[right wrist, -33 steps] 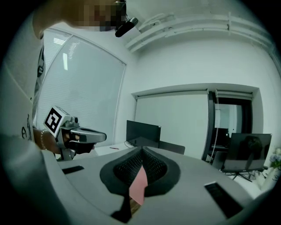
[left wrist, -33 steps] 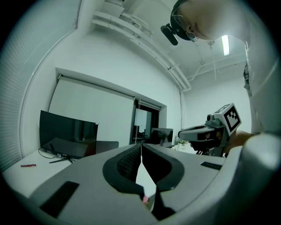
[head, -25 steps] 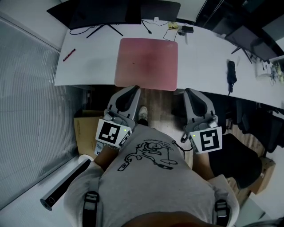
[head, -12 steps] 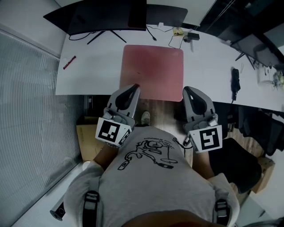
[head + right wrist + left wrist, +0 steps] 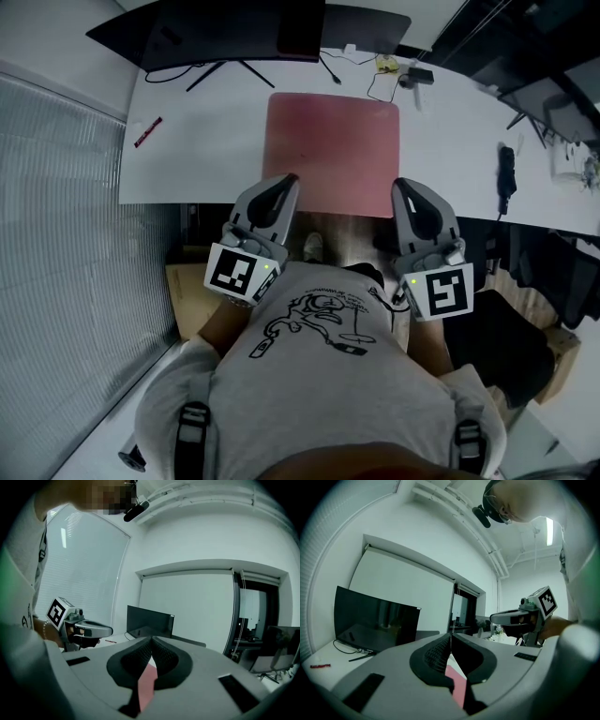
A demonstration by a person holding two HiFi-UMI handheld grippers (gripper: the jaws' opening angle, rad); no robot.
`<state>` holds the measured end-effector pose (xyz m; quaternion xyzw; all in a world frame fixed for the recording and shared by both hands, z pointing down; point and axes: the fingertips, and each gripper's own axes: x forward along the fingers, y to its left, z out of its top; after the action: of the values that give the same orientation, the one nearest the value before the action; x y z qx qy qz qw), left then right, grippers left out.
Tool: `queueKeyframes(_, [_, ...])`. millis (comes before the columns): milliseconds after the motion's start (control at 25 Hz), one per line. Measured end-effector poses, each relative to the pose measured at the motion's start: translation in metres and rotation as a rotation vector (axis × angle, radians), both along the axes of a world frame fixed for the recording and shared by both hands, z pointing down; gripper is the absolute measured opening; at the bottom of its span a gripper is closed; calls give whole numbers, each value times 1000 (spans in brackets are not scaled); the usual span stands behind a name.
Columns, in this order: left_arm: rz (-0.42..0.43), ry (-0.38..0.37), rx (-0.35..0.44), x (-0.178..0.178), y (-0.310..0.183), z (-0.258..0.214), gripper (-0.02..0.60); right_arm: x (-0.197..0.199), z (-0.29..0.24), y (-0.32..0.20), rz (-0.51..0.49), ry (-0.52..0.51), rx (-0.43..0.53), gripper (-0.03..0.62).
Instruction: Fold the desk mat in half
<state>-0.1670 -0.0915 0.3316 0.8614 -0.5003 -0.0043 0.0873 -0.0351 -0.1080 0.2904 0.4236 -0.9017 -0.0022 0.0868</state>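
A pink desk mat (image 5: 333,155) lies flat and unfolded on the white desk (image 5: 202,150), its near edge along the desk's front edge. My left gripper (image 5: 289,179) is shut, its tip at the mat's near left corner. My right gripper (image 5: 401,185) is shut, its tip at the near right corner. In the left gripper view the jaws (image 5: 451,637) meet with nothing between them, and the mat (image 5: 458,686) shows below them. The right gripper view shows the same: closed jaws (image 5: 151,640) above a strip of mat (image 5: 147,684). Each gripper points roughly level toward the desk.
Two dark monitors (image 5: 234,33) stand along the back of the desk, with cables and small items (image 5: 394,66) behind the mat. A red pen (image 5: 147,132) lies at the left, a black device (image 5: 507,169) at the right. A cardboard box (image 5: 187,300) sits under the desk.
Both grippers have moved forward toward the desk together. Their tips, which were short of the desk edge, now sit at the mat's near corners. The jaws stayed shut.
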Motion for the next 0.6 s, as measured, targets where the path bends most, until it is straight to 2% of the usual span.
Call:
queueKeyframes(280, [-30, -20, -33, -22, -6, 28, 28, -13, 1, -6, -9, 6, 5, 8])
queueKeyframes(480, [-79, -2, -104, -38, -8, 66, 29, -11, 7, -5, -26, 32, 5, 8])
queueKeyframes(600, [-105, -11, -147, -47, -7, 89, 31, -12, 3, -6, -20, 10, 11, 8])
